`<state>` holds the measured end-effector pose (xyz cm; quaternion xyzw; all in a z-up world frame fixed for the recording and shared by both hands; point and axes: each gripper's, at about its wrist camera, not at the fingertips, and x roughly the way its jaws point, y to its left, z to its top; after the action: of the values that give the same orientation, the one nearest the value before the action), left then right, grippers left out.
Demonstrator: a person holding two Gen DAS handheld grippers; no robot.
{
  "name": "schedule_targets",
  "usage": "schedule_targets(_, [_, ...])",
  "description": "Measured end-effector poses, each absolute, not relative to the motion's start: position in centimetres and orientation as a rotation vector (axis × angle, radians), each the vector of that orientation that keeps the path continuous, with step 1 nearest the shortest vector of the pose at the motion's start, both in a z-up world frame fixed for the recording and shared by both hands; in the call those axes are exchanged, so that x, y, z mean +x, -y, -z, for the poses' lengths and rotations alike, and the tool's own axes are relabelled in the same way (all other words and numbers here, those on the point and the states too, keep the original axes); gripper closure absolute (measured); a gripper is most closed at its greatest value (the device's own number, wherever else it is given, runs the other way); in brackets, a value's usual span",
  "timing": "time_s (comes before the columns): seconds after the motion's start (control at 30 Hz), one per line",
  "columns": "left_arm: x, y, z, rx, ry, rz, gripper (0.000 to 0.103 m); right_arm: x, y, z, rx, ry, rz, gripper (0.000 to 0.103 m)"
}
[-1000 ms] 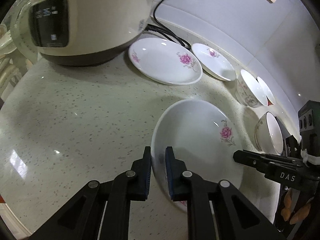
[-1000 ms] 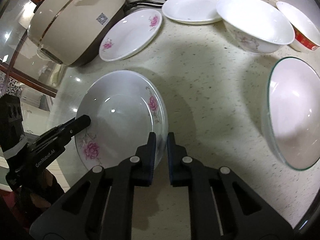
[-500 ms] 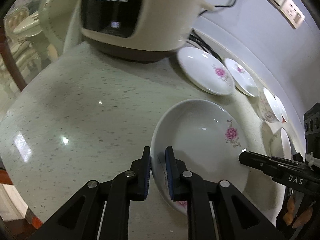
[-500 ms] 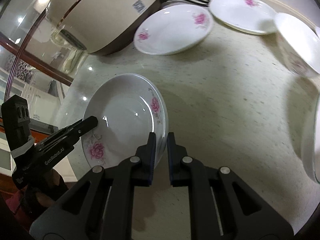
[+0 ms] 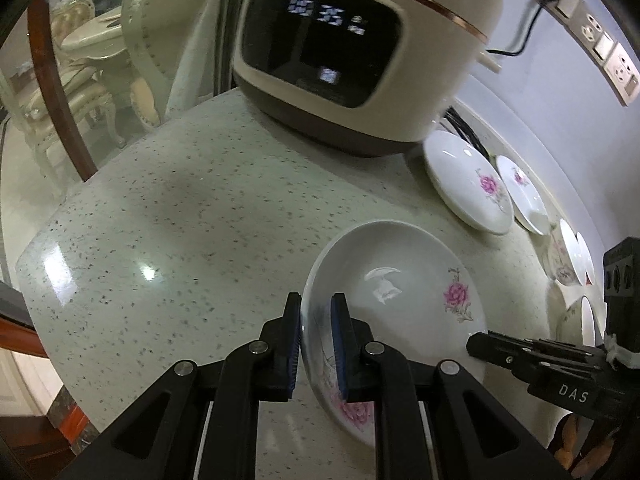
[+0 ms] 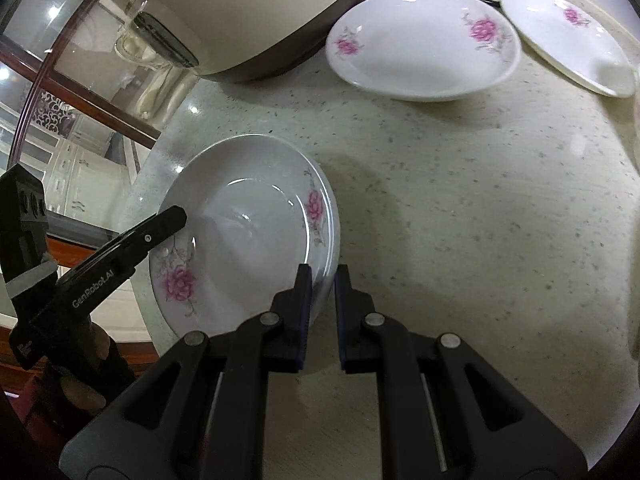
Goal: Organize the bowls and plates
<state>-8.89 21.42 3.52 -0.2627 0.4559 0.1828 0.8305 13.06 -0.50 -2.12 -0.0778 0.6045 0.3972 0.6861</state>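
You have the white, deep, pink-rose plate pinched from both sides; your left gripper is clenched on its left rim, your right gripper clenched on the opposite rim; the plate hangs tilted just above the speckled pale stone countertop, in front of the cream rice cooker with a dark display; two more white rose plates lie flat beside the cooker, their rims overlapping; further bowls stand along the wall
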Motion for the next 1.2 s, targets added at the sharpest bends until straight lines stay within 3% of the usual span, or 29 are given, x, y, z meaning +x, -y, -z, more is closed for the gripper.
schedule_targets(0.6, [-10.6,-25.8,-2.4,-0.616,-0.967,-0.492,0.088,12.0,-4.3,2.8,-0.235,-1.339,-0.951,0.089])
schedule_targets(0.73, [-10.5,-25.6,-2.0,-0.616,-0.975,-0.51,0.078,12.2,-3.7,2.4,-0.22,-1.333,-0.969,0.084])
schedule_targets(0.8, [-10.3,-25.4,-2.1,-0.62,-0.975,-0.508,0.069,12.4,-3.4,2.1,-0.198,-1.32,-0.965,0.062])
schedule_targets(0.87, [-10.0,-25.1,-2.3,-0.616,-0.971,-0.517,0.046,12.9,-2.7,1.5,-0.161,-1.291,-0.948,0.044])
schedule_targets(0.93, [-10.0,-24.8,-2.7,-0.6,-0.952,-0.531,0.038,13.4,-1.8,0.8,-0.122,-1.269,-0.937,0.042])
schedule_targets(1.2, [-10.1,-24.1,-5.2,-0.554,-0.869,-0.557,0.037,14.6,1.7,0.1,-0.044,-1.199,-0.859,0.042])
